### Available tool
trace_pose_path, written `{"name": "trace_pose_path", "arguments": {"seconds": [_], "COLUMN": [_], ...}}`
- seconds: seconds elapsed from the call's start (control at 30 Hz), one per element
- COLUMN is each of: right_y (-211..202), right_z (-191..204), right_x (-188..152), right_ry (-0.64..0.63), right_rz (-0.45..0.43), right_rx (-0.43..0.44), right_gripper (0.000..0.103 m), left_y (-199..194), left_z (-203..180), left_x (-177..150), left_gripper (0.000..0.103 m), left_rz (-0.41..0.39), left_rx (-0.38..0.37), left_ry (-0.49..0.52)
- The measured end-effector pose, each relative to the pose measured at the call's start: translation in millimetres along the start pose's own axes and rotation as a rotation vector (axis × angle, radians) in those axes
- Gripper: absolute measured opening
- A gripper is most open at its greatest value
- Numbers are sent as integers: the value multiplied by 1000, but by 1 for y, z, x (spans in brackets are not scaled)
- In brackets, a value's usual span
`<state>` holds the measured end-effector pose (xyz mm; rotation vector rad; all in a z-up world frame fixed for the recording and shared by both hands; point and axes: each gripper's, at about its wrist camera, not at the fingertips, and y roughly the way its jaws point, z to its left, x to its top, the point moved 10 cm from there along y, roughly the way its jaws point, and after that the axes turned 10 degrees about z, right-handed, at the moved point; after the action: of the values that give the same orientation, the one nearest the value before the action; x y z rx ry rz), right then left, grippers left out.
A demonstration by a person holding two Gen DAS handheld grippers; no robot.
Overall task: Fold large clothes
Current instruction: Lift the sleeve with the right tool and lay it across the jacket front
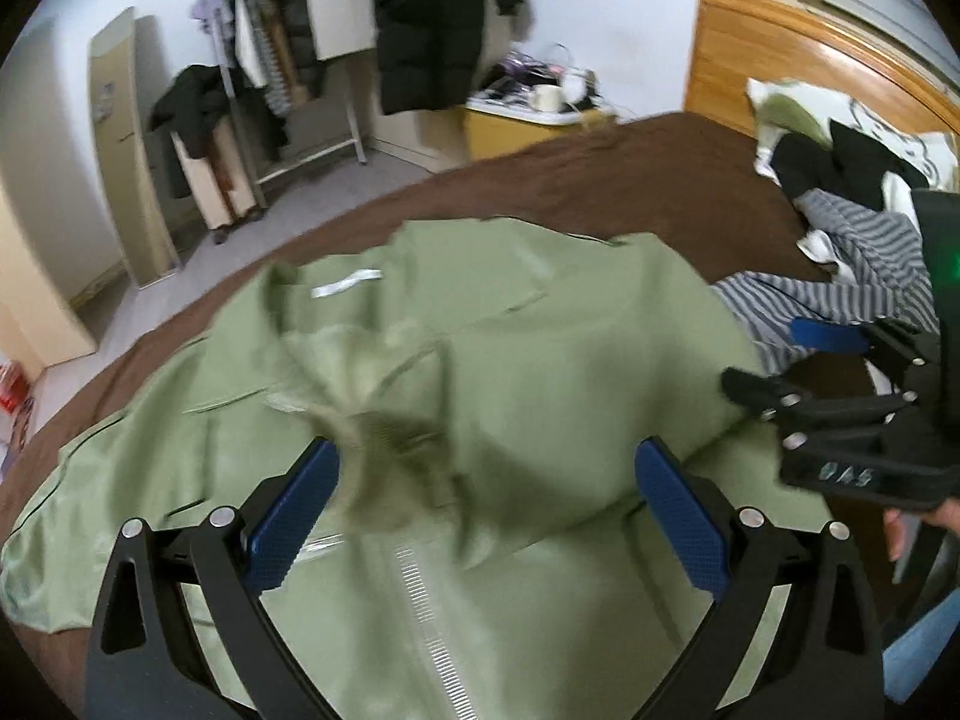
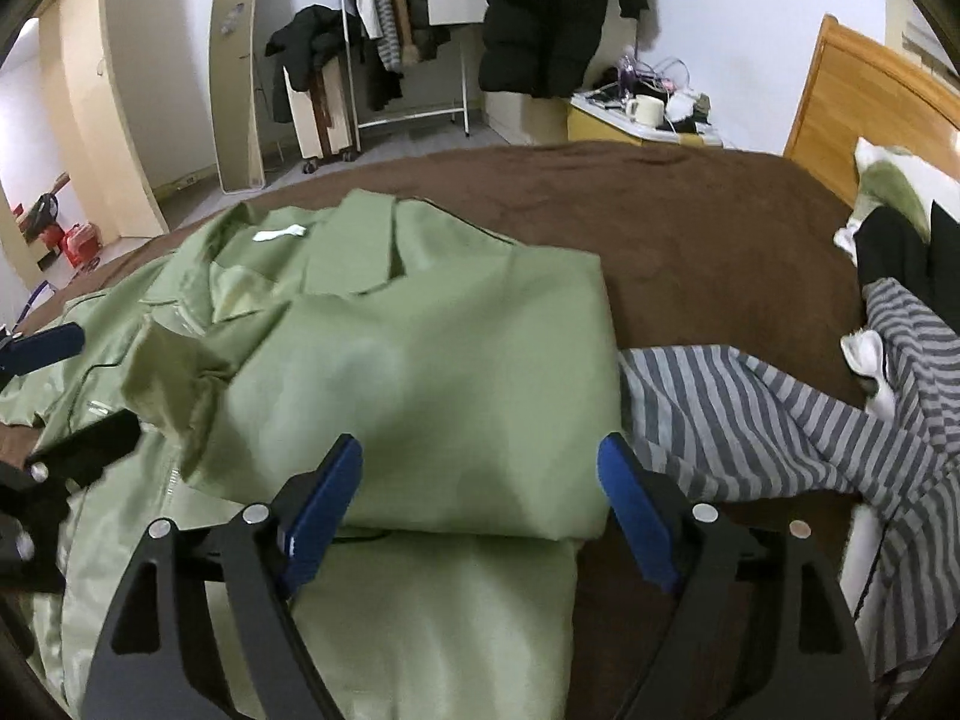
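Clearly both tongs hang spread wide over a green jacket (image 2: pixel 420 372) that lies on the brown bedspread (image 2: pixel 690 228), and neither holds anything. The left gripper (image 1: pixel 486 504) stands above the jacket's middle, its blue pads (image 1: pixel 294 516) apart on either side of a blurred, bunched sleeve end (image 1: pixel 384 432); a pale zipper (image 1: pixel 420 618) runs straight back beneath it. The right gripper (image 2: pixel 480 510) sits over the folded-in right panel, whose near edge lies between its pads, with the jacket's outer edge just past its right finger.

From here the sleeve end looks the weak point: it appears loose and crumpled on top of the fold, so if the left tongs close on that bunch alone the layers beneath would likely stay behind and the fold would come out lopsided. The cloth looks slick, and a shallow pinch by the right tongs at the folded edge could let the upper layer slide off the lower one. A striped garment (image 2: pixel 780 420) lies just beside the right tongs, touching the jacket's edge, and could be caught up in a wide grab.

As for writing, a white neck label (image 2: pixel 279 233) shows ahead of both tongs, but nothing on it can be read. Pale characters mark the right gripper's body in the left view; they are too blurred to make out.
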<state>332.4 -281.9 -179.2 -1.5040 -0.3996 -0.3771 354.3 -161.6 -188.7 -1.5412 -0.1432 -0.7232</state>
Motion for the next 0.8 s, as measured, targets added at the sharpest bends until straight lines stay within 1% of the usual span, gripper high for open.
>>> {"name": "trace_pose_path", "arguments": {"seconds": [0.13,0.2,0.27,0.37,0.4,0.5,0.53,0.6,0.67,0.73,0.8], "right_y": [8,11,14,19,21,25,26,28,32,40,54], "right_z": [-16,-24,-33,-40,-41,-35,-32,-23,-15,-7,-4], "right_x": [0,1,1,1,1,3,5,7,9,9,6], "right_ry": [-7,-6,3,18,21,18,14,1,-18,-41,-42], "right_rz": [0,0,-2,-5,-9,-21,-26,-47,-49,-29,12], "right_rx": [-15,-21,-19,-10,-5,12,18,30,35,33,27], "right_gripper": [84,84,84,84,84,84,84,83,81,80,79], "left_y": [17,27,44,70,78,88,89,93,95,95,97], "left_z": [-29,-34,-29,-5,8,41,49,63,70,72,73], "left_x": [10,11,10,-5,-14,-34,-38,-49,-54,-58,-61], "left_gripper": [97,97,97,97,97,97,97,98,98,98,98], "left_rz": [-10,-7,16,72,95,130,136,150,155,152,151], "left_rx": [-55,-72,-63,-24,-2,48,53,37,57,73,55], "left_ry": [10,-4,-28,-82,-105,-159,-174,-215,-210,-193,-207]}}
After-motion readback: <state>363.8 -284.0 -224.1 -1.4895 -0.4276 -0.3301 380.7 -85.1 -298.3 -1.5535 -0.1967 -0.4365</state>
